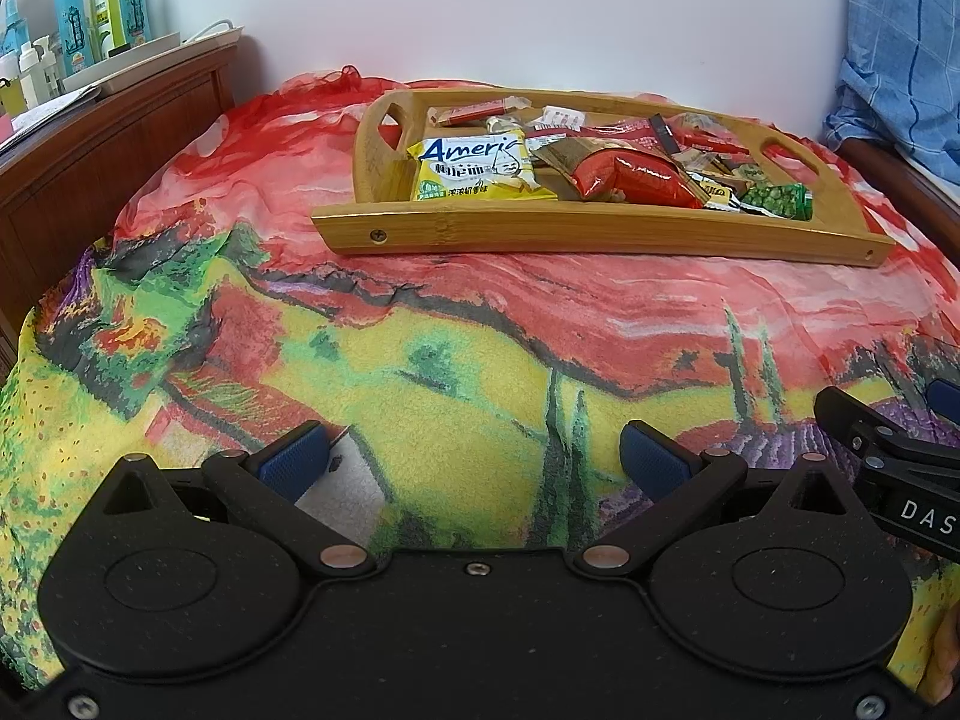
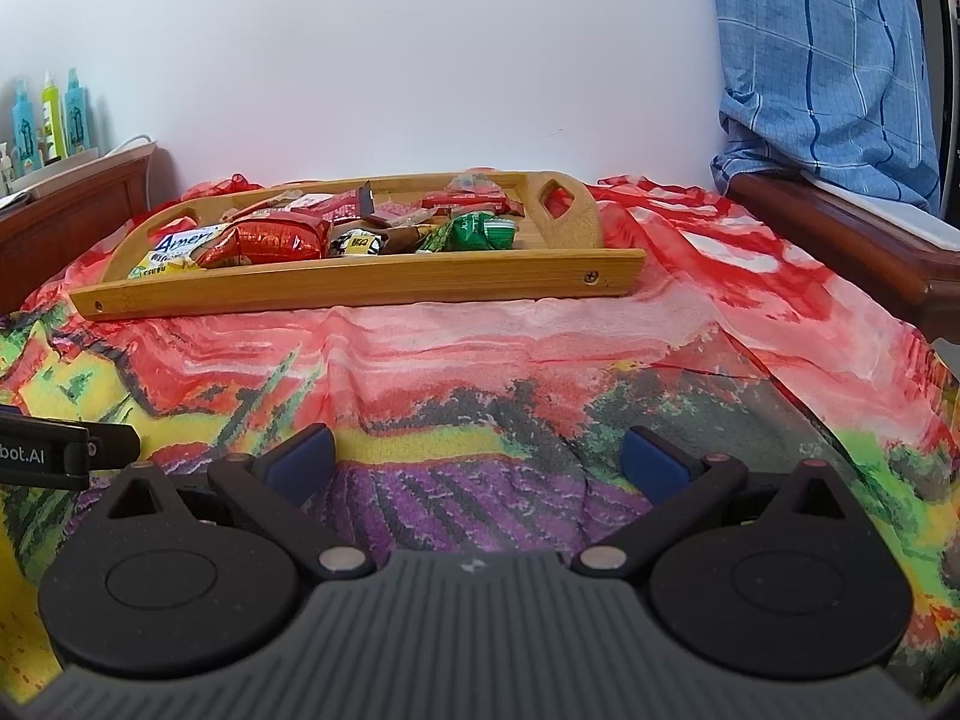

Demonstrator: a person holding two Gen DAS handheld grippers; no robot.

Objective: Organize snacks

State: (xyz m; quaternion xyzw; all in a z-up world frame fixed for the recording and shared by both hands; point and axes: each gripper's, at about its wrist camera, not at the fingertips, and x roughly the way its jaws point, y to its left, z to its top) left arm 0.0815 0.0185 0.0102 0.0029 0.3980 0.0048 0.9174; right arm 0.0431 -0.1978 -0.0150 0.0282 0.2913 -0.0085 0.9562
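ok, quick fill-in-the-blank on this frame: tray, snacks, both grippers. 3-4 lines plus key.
1. The snacks lie in a tray made of ____.
2. The yellow packet sits at the tray's ____ end, seen from the left wrist camera.
3. The left gripper and the right gripper both have their jaws ____, holding nothing.
4. The green packet lies at the opposite end from the ____ packet.

Missing words: wood; left; open; yellow
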